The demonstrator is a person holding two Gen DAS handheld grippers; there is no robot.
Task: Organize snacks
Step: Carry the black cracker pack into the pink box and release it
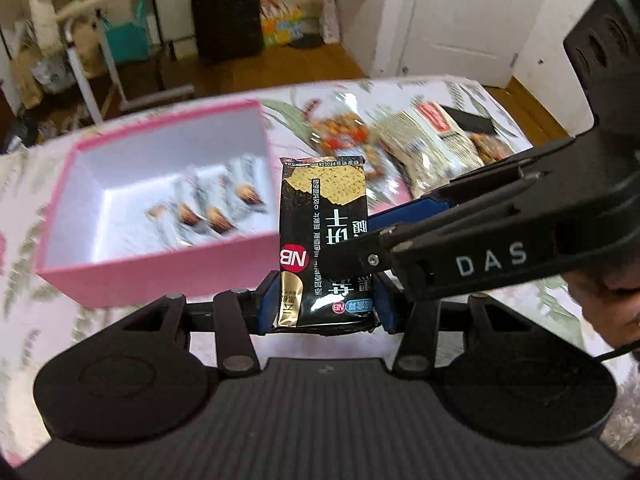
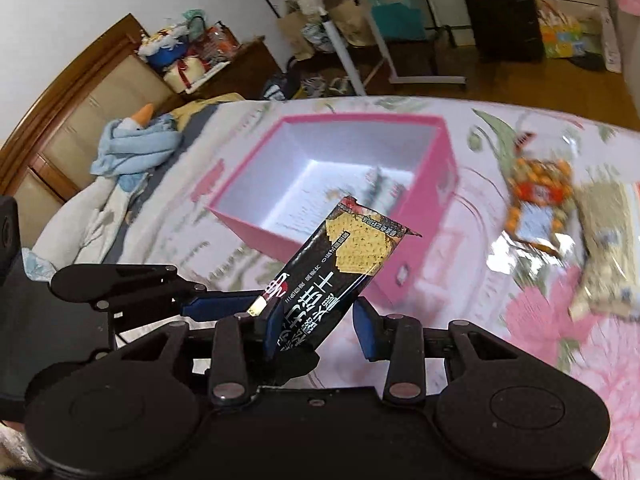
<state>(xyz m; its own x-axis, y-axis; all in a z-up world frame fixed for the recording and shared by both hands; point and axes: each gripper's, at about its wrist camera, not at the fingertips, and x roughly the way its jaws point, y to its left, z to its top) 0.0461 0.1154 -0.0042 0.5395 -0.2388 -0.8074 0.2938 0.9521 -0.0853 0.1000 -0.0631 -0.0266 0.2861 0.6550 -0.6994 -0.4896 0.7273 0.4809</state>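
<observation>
Grips the lower end of the black cracker packet (image 1: 324, 216) in the left claw (image 1: 326, 306), pads pressed on both side edges. Holds it upright in the air, just beside the near wall of the pink box (image 1: 160, 276). Straddles the same packet with the right claw (image 2: 316, 330), unclenched: touches the wrapper with one pad, stands apart with the other. Hangs over the flowered bedspread (image 2: 520, 320).

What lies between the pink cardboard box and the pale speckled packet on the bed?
A clear plastic bag of orange snacks, seen in both wrist views.
</observation>
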